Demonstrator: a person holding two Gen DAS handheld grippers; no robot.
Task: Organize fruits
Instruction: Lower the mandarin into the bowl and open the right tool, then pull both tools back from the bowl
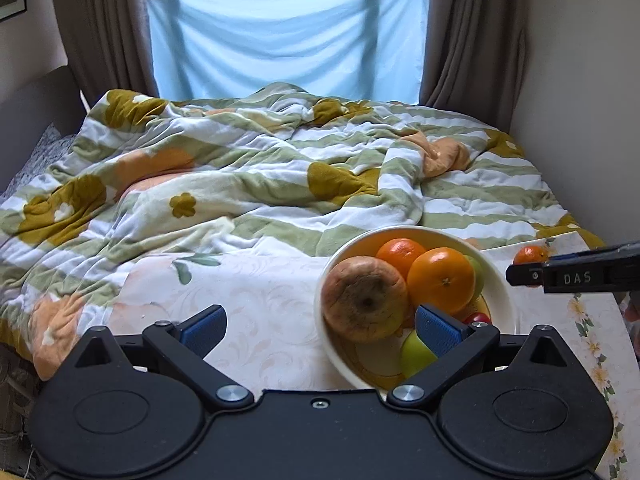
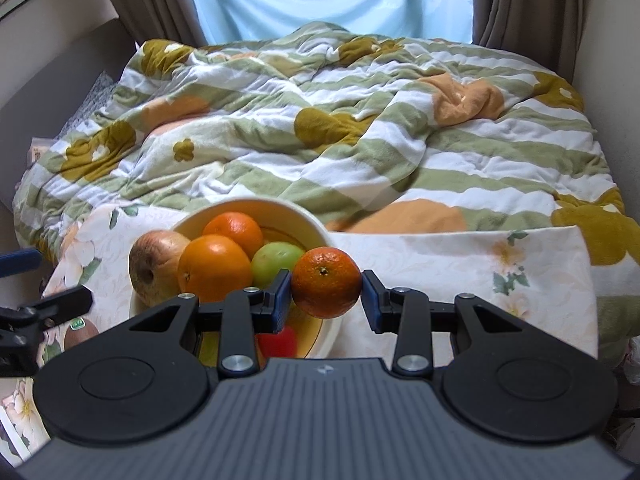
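almost home: last mandarin heads for the bowl

meanwhile the right gripper (image 2: 326, 294) is clamped on a small mandarin (image 2: 326, 287), its blue pads pressing the fruit's two sides, and holds it just at the near rim of the cream bowl (image 2: 280, 209) on the flower-patterned table (image 2: 460, 272). the bowl already carries a wrinkled brown apple (image 2: 154, 266), two oranges (image 2: 214, 268), a green apple (image 2: 276, 262) and something red low down that is too hidden to name. the left gripper (image 1: 320, 330) stands wide apart and empty, one pad hanging over the bowl's near side, the other over bare tablecloth. a kiwi (image 2: 80, 332) seems to lie on the table beside the bowl, partly hidden.

to finish the step well, the mandarin likely needs carrying further over the bowl before release, toward the gap by the green apple rather than onto the heaped oranges, where a round fruit could roll out. lowering it until it rests, then easing the pads apart, looks safer than dropping. the left gripper would do best clear of the rim.
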